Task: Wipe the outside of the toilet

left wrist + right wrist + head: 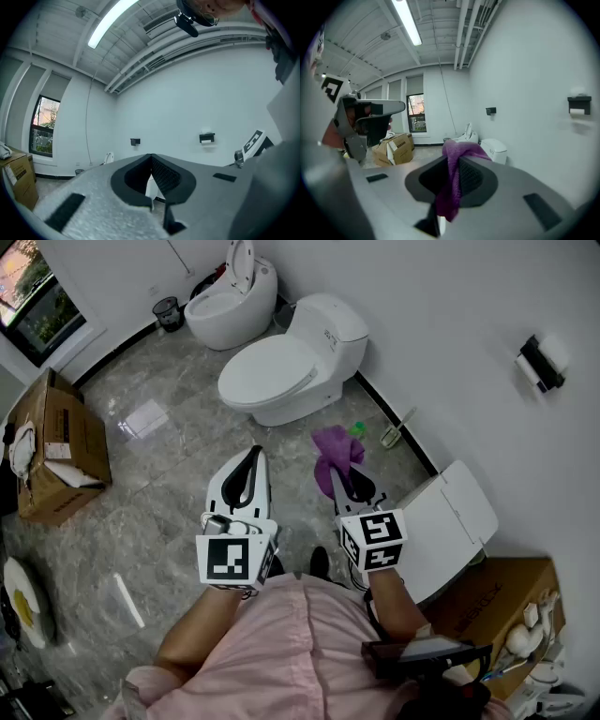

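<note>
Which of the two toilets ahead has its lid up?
The farther toilet, egg-shaped, beside the small black bin: its lid stands upright. The nearer toilet, with the boxy tank, has its lid down.

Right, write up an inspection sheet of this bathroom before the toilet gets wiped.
Surface: grey marble floor, glossy.
Job's things: nearer toilet, lid down, touched by neither gripper; purple cloth held up in front of it.
Clutter: cardboard box at left; second box at lower right; what looks like a brush lying by the wall; small bin in the far corner.
Grippers: left gripper shut, empty; right gripper shut on the purple cloth.
Cables: nothing seen.
Surroundings: second toilet with lid up; paper holder on the white wall; window.
</note>
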